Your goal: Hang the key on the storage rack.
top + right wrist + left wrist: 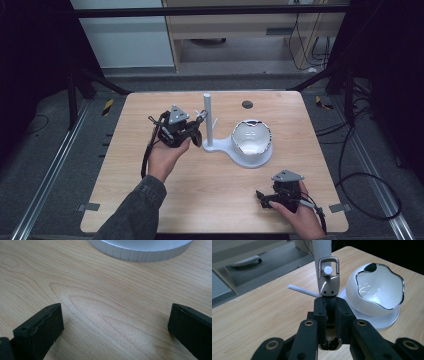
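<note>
The left gripper (192, 131), just left of the white stand (208, 121), is clenched on a small metal buckle (328, 277), a silvery clasp with a rectangular loop at its top. In the left gripper view that loop sits around the round tip of one of the stand's pegs (327, 270), so the hanging looks nearly done; what seems left is to settle the buckle on the peg, let the jaws go and draw the hand back. Whether the buckle's weight already rests on the peg I cannot tell. Another thin peg (303, 290) sticks out of the stand's post lower down and carries nothing. To the right of the post, on the stand's round base (232, 152), sits a white bowl (252, 137) with a wavy chrome-edged rim; its inside looks empty. Well to the right of the stand and nearer the person, the right gripper (266, 198) rests low over the wooden table (150, 200) with its jaws released and wide apart, bare wood between them.
</note>
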`<action>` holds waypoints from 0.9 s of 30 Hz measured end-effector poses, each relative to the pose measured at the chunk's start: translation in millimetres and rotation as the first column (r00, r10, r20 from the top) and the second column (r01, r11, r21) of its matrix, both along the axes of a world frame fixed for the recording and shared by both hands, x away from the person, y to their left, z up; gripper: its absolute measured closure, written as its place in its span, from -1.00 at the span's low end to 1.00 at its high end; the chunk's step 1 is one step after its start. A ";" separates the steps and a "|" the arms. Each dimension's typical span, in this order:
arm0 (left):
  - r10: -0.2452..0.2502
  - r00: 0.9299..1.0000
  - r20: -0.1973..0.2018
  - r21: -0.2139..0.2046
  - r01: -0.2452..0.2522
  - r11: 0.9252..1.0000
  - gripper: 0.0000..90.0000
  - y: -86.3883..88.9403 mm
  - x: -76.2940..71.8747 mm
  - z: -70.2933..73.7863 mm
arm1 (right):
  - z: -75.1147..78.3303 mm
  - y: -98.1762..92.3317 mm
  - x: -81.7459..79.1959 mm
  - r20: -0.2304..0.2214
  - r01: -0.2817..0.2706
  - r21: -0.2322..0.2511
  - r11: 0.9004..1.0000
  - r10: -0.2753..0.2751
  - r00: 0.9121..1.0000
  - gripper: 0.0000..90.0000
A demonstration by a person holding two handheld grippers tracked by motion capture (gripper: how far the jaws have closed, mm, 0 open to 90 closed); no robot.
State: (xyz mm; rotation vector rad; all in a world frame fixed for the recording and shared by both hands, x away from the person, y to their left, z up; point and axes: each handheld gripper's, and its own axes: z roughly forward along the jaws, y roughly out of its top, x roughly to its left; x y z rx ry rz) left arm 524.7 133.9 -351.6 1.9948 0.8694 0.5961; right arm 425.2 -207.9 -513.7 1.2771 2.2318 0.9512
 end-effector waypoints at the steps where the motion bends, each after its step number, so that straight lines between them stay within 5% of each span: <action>1: 0.002 1.000 -0.001 0.003 -0.002 1.000 0.78 -0.6 0.8 -0.8 | 0.0 0.0 0.0 0.000 0.000 0.000 1.000 0.000 1.000 -0.99; 27: 0.025 0.999 -0.021 -0.031 -0.025 0.999 0.78 -7.0 11.7 -23.9 | -0.2 -0.2 0.1 0.004 -0.002 -0.004 1.000 0.002 1.000 -0.99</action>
